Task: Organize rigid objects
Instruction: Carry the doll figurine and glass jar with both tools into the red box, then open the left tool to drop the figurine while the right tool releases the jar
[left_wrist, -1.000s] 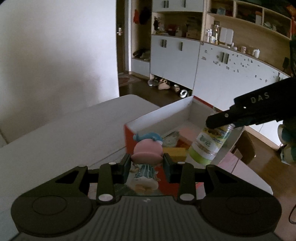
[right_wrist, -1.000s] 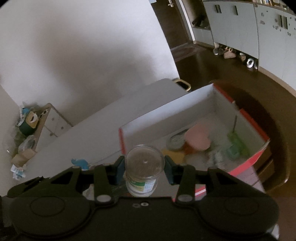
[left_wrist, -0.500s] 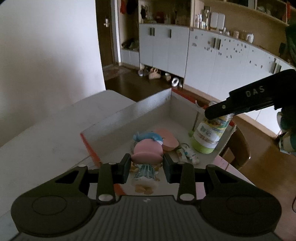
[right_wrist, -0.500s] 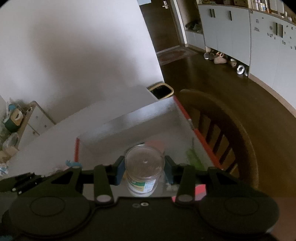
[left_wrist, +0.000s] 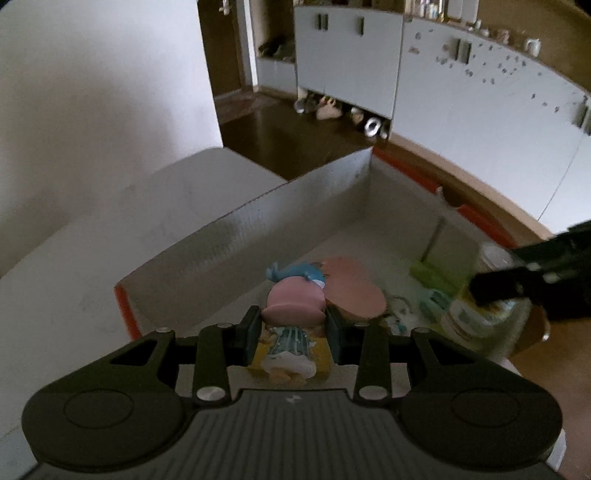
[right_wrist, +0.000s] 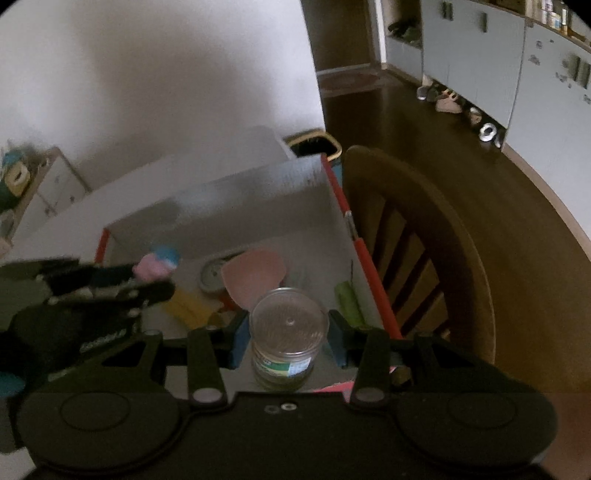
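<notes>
Left wrist view: the left gripper is clamping a pink-hatted figurine by its head, hanging over the near end of the open box. To its right, the right gripper is pinching a clear-lidded jar around its body, low inside the same box. Both look rigid and light; the jar's smooth wall may be slippery, so mid-body is the safest hold. Beneath sits a white table; beyond the tongs, a wooden chair and grey cabinets.
</notes>
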